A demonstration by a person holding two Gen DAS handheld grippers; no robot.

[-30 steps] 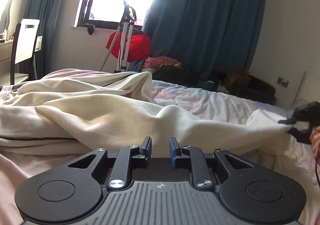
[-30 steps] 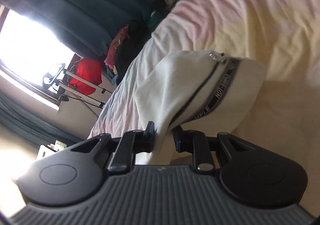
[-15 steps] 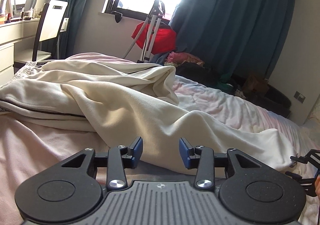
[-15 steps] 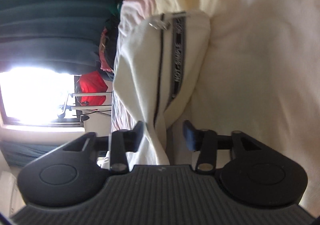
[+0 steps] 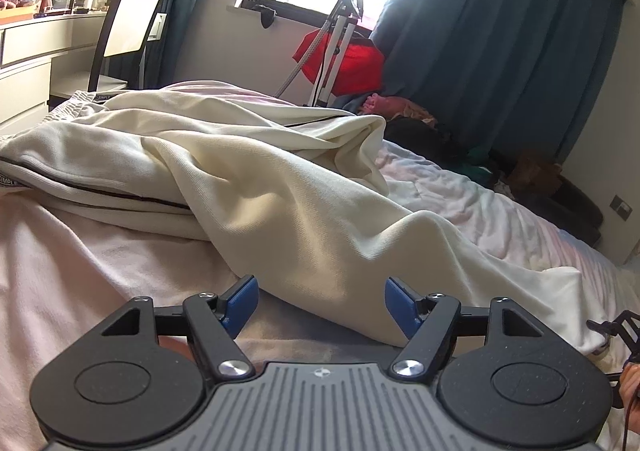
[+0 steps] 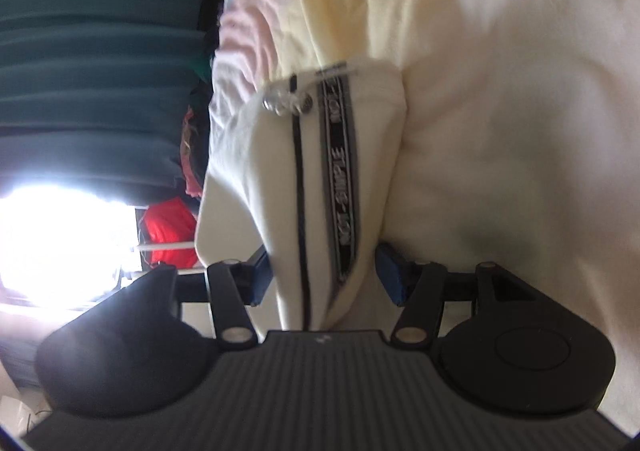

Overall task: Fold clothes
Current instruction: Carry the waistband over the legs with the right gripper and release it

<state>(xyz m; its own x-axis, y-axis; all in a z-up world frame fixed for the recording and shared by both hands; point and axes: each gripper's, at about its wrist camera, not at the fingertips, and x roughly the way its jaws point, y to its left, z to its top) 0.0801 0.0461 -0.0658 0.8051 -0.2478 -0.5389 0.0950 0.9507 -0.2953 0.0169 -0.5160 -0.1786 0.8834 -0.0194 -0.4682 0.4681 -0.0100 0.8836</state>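
Note:
A cream garment [image 5: 256,187] with thin dark piping lies rumpled across the pink bed sheet [image 5: 80,263]. My left gripper [image 5: 320,301] is open just above the sheet, its blue pads wide apart at the garment's near edge. In the right wrist view, a garment end [image 6: 320,179] with a black lettered stripe and a metal zip pull lies between the spread fingers of my right gripper [image 6: 324,275], which is open and rolled sideways. The right gripper's tip [image 5: 618,327] shows at the far right of the left wrist view.
A red bag on a metal stand [image 5: 344,51] sits below the bright window, with blue curtains [image 5: 500,35] and heaped clothes [image 5: 404,111] past the bed. A white chair [image 5: 128,19] and a dresser [image 5: 28,63] stand at left. A hand's edge [image 5: 630,387] appears at the right.
Both grippers have opened: the left pads spread from nearly closed to wide apart and pulled back from the cloth; the right let go of the striped garment end while rolling sideways.

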